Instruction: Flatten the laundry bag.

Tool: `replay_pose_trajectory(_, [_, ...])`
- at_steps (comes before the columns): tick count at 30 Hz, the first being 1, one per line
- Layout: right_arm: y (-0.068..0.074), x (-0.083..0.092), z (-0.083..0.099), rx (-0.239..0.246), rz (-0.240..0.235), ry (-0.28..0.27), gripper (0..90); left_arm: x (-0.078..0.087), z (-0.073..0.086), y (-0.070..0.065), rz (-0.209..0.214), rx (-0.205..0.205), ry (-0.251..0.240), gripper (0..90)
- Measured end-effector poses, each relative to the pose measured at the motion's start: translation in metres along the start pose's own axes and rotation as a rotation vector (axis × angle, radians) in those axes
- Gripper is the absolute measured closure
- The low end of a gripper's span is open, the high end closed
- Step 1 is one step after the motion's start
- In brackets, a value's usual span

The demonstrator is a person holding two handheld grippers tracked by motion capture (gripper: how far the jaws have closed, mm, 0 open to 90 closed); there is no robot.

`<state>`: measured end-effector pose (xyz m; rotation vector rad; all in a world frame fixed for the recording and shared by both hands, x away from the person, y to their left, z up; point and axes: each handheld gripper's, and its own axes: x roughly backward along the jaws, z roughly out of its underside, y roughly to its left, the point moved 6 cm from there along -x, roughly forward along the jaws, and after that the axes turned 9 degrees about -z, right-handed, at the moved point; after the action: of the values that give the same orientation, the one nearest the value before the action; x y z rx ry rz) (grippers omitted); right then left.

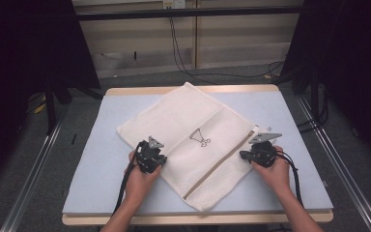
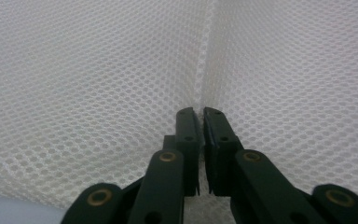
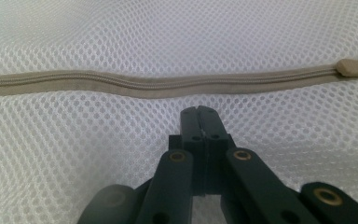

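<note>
Low over the mesh bag [image 1: 183,140], left claw [image 1: 155,159] and right claw [image 1: 249,153] both clamped on its fabric.

The left gripper [image 2: 201,119] has two black jaws that come up from the bottom. They are pinched together on a thin fold of the white mesh bag [image 2: 98,79]. The fold runs up from the jaw tips like a little ridge. The mesh has lots of tiny round holes. A bit of the pale blue desk [image 2: 9,212] peeks out at the bottom left corner.
</note>
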<state>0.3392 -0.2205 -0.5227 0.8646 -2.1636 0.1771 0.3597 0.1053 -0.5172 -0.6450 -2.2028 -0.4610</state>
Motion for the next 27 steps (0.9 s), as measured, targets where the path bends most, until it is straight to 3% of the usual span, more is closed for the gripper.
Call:
replay_pose_trajectory(4, [0.002, 0.002, 0.001, 0.013, -0.010, 0.003, 90.0, -0.001, -0.002, 0.007, 0.041, 0.037, 0.015, 88.1])
replay_pose_trajectory(7, [0.004, 0.004, 0.003, -0.015, -0.052, -0.006, 90.0, 0.000, -0.004, 0.011, 0.036, 0.027, 0.017, 89.1])
replay_pose_trajectory(8, [0.005, 0.005, 0.004, -0.020, -0.050, -0.001, 90.0, -0.001, -0.006, 0.012, 0.044, 0.041, 0.006, 89.2])
replay_pose_trajectory(12, [0.011, 0.005, 0.005, -0.021, -0.088, -0.006, 90.0, -0.001, -0.012, 0.024, 0.034, 0.050, 0.004, 89.3])
replay_pose_trajectory(15, [0.024, 0.004, 0.004, -0.025, -0.124, 0.001, 90.0, -0.005, -0.015, 0.032, 0.019, 0.079, -0.011, 89.3])
replay_pose_trajectory(16, [0.024, 0.004, 0.004, -0.025, -0.124, 0.001, 90.0, -0.006, -0.015, 0.037, 0.020, 0.065, -0.002, 89.3])
replay_pose_trajectory(17, [0.031, 0.003, 0.003, -0.018, -0.129, 0.001, 90.0, -0.008, -0.018, 0.043, 0.010, 0.096, -0.027, 89.2])
replay_pose_trajectory(19, [0.036, 0.001, 0.002, -0.014, -0.150, -0.006, 90.0, -0.008, -0.019, 0.047, 0.005, 0.084, -0.020, 89.1])
replay_pose_trajectory(22, [0.043, -0.001, 0.002, -0.024, -0.162, -0.010, 90.0, -0.012, -0.022, 0.054, 0.008, 0.116, -0.023, 89.1])
replay_pose_trajectory(26, [0.049, -0.004, 0.001, -0.022, -0.168, -0.021, 90.0, -0.018, -0.027, 0.063, -0.009, 0.123, -0.016, 89.1])
replay_pose_trajectory(27, [0.055, -0.006, 0.000, -0.027, -0.188, -0.022, 90.0, -0.019, -0.030, 0.065, -0.013, 0.124, -0.022, 89.0])
